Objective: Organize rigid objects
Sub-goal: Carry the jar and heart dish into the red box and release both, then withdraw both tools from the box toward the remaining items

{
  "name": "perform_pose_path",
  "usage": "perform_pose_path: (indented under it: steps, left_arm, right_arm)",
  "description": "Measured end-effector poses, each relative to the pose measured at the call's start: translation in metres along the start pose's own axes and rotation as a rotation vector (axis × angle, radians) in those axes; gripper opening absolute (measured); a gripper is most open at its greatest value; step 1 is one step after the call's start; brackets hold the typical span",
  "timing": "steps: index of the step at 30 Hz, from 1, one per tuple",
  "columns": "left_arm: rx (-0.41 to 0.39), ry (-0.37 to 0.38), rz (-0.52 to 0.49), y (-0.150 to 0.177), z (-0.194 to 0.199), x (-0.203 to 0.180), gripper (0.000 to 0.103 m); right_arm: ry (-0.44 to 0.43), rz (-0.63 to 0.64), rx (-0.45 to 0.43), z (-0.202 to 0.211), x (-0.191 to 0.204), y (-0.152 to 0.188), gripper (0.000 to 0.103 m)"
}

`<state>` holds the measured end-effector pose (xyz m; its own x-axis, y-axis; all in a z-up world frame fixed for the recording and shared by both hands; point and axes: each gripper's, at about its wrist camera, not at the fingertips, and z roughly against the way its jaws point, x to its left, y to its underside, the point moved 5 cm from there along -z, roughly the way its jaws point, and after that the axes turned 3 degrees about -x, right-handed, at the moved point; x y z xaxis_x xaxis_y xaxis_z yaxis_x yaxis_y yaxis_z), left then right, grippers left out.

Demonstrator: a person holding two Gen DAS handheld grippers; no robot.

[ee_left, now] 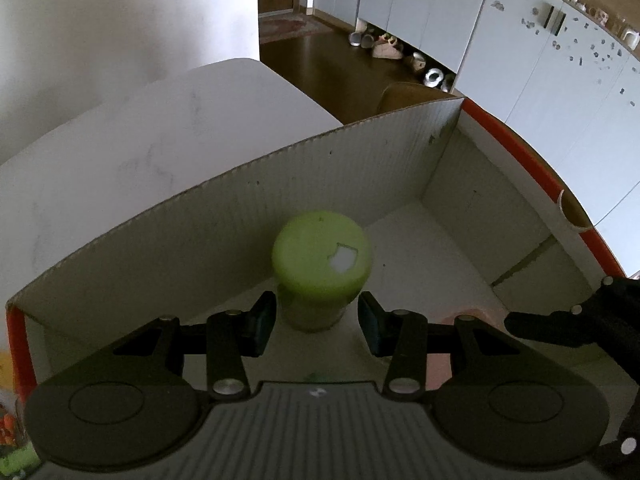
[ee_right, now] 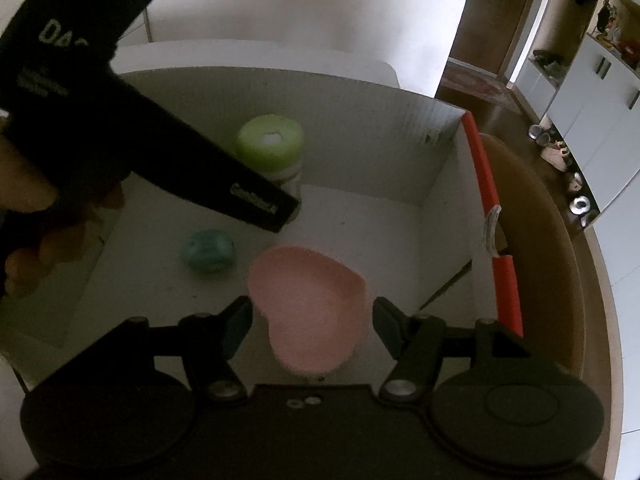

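Inside cardboard box [ee_left: 360, 168]: green-lidded jar [ee_left: 321, 256] upright near back wall, left gripper [ee_left: 316, 326] spread wide either side, not touching. Right gripper [ee_right: 312, 320] likewise spread around pink heart dish [ee_right: 308, 304]. Placing step looks done; next, lift both clear.

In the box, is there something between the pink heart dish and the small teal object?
No. In the right wrist view only bare white box floor separates the pink heart dish from the teal object.
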<state>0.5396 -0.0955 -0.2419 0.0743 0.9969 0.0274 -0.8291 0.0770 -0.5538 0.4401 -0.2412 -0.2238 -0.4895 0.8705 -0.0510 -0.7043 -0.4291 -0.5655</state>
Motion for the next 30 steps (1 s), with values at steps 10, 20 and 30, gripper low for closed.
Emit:
perform_pose_path:
  steps: [10,20,30]
  left_arm:
    - [-0.018,-0.003,0.013,0.006,0.014,0.002,0.046]
    - [-0.083,0.022,0.015,0.012,0.051,0.001,0.054]
    - [-0.169,0.047,0.006,0.019,0.095,0.001,0.066]
  right_arm:
    - [0.002,-0.009,0.004,0.003,-0.006,-0.002,0.07]
    - [0.025,-0.034,-0.033,0.023,-0.005,0.0,0.072]
    - [0.024,-0.067,-0.095,0.057,0.005,-0.011,0.076]
